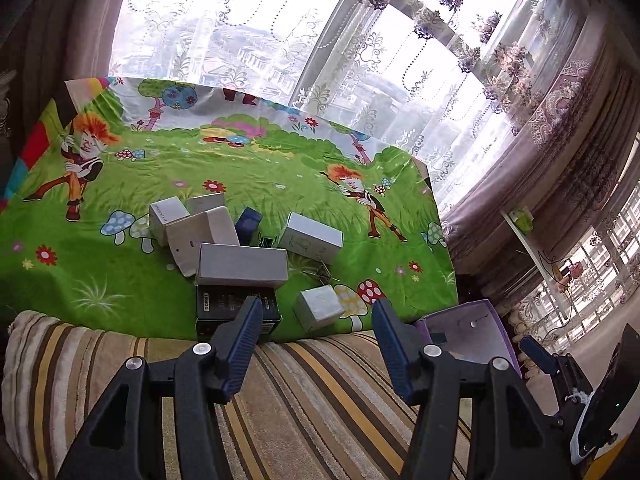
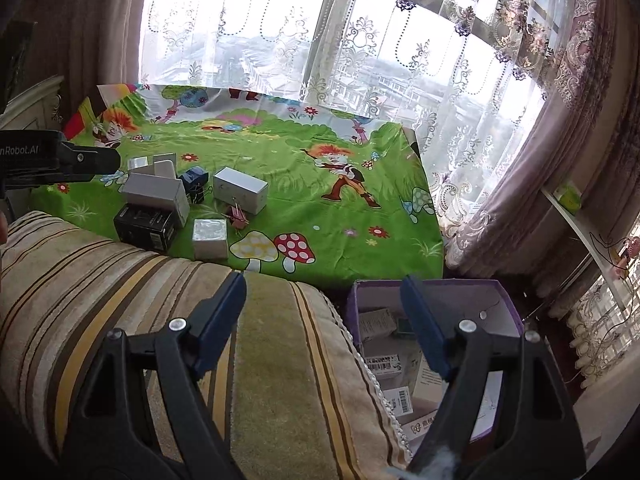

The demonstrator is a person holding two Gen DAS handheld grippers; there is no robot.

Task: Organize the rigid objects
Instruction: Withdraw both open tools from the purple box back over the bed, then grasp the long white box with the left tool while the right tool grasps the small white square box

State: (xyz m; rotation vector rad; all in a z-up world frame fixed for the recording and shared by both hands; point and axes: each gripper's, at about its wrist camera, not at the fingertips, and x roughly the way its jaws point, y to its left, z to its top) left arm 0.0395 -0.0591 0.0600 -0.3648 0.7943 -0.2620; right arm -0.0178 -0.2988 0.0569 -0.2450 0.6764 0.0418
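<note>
Several small boxes lie in a heap on the green cartoon cloth [image 1: 240, 172]: a long silver box [image 1: 242, 266], a black box [image 1: 224, 306] below it, a small silver cube [image 1: 318, 306], another silver box [image 1: 310, 236] and a dark blue box [image 1: 248, 220]. My left gripper [image 1: 316, 320] is open and empty, just short of the black box and cube. My right gripper [image 2: 324, 292] is open and empty over the striped cushion [image 2: 160, 320] and the purple box [image 2: 476, 296], which holds several small cartons. The heap [image 2: 160, 196] shows at the left of the right wrist view.
Binder clips [image 2: 236, 214] lie among the boxes. The purple box [image 1: 468, 328] stands beside the cushion at the right. Lace curtains [image 1: 360, 60] and windows lie behind the cloth. The left gripper's body [image 2: 56, 158] shows at the far left of the right wrist view.
</note>
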